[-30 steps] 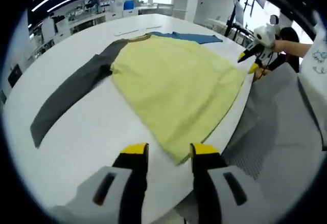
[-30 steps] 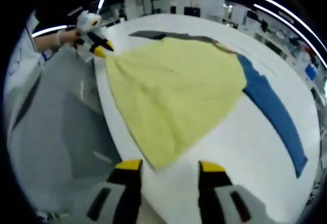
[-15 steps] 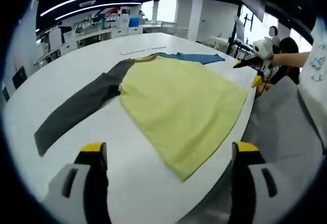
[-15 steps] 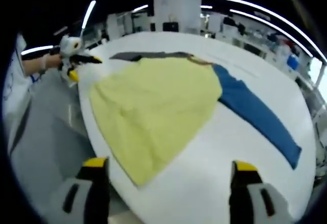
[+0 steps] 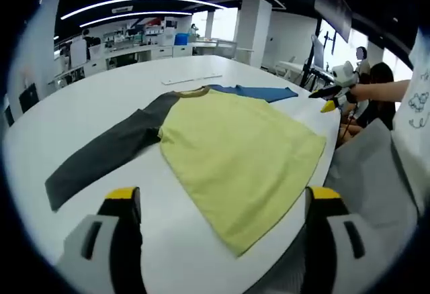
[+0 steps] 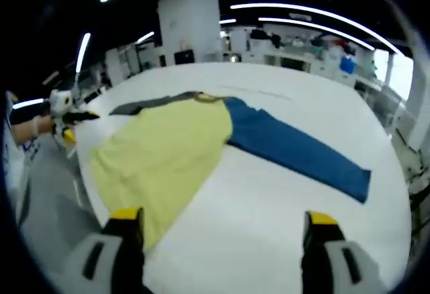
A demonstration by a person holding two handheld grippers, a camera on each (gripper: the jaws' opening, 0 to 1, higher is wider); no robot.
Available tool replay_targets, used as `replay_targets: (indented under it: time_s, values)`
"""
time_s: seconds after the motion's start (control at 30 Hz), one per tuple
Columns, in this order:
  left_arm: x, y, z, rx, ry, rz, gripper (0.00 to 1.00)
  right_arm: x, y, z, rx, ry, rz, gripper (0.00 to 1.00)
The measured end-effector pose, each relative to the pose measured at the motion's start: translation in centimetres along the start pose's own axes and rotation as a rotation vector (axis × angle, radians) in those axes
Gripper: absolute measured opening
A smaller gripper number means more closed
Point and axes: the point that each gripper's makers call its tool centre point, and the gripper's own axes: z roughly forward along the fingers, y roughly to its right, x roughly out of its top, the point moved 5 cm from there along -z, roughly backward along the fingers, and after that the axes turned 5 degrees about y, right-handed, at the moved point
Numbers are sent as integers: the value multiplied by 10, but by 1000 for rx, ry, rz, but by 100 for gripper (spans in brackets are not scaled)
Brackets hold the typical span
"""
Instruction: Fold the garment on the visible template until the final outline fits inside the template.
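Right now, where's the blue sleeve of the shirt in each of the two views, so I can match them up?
Left gripper view: the blue sleeve is a thin strip at upper centre, beyond the far edge of the yellow body, mostly hidden behind it.
Right gripper view: the blue sleeve lies full length, running from the centre down to the right.
Shared landmark: the neckline collar, where the sleeve joins the yellow body.
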Motion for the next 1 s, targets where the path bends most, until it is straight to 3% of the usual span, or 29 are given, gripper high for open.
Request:
replay_targets:
  time_s: [0.2,0.43,0.8,1.0]
  values:
    - [15,10,3,-2,20,0,99,14,37,-4,-63,43,59,96]
    - [28,19,7,-5,44,0,99,20,76,-10,-157,39,81,89]
    - [17,28,10,13,-1,-27,99,0,155,7,-327,-9,209,61]
    - [12,41,10,25,-27,-49,99,-3,189,15,-424,5,303,43]
